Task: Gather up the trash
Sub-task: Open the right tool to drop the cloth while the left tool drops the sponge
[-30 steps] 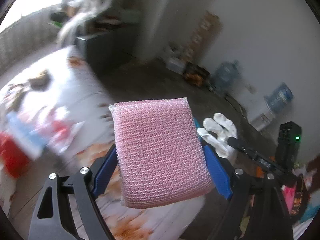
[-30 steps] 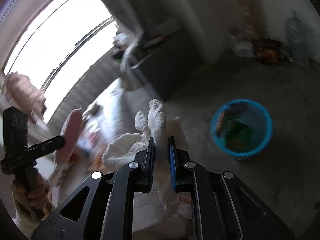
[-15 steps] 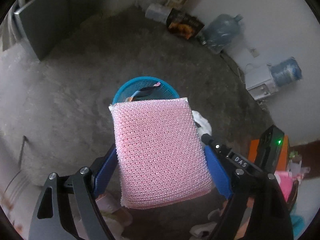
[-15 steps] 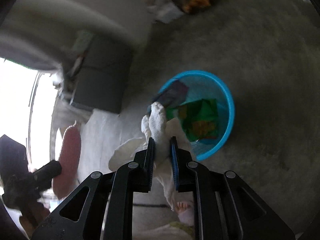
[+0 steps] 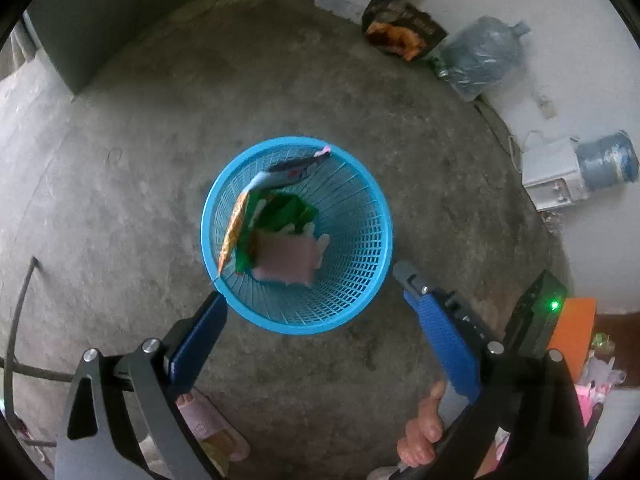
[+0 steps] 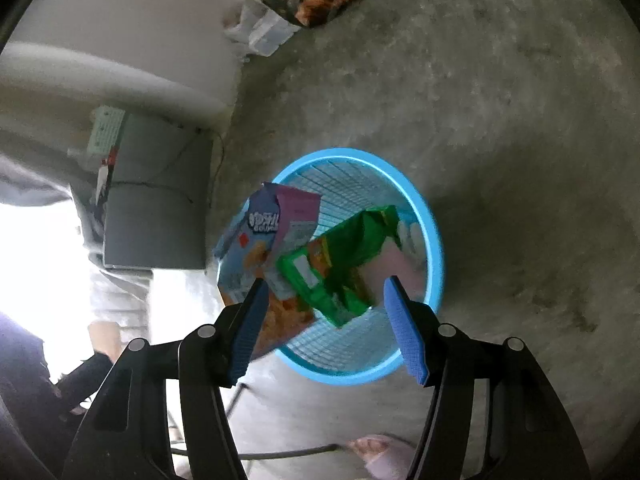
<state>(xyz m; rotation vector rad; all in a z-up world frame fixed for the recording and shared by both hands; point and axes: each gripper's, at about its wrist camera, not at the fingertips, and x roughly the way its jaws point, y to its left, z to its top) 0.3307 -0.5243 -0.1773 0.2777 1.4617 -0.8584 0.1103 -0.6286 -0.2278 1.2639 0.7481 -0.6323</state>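
Left wrist view looks straight down on a grey concrete floor (image 5: 120,184), the widest thing in sight, with a blue mesh basket (image 5: 360,240) standing on it near the middle. Inside the basket lies a pink sponge (image 5: 286,260), blurred, beside a green wrapper (image 5: 280,210) and an orange-edged packet (image 5: 232,232) leaning on the left wall. Along the far wall sit two water jugs (image 5: 480,58) and a dark printed box (image 5: 400,26).

Right wrist view shows the same basket (image 6: 434,248) from the side, holding a pale blue carton (image 6: 248,248) and the green wrapper (image 6: 344,256), with something pale pink and white, too blurred to name, behind.

Both tongs are spread wide with nothing between their blue pads: left gripper (image 5: 308,292) above the basket's near rim, right gripper (image 6: 324,284) likewise above the basket
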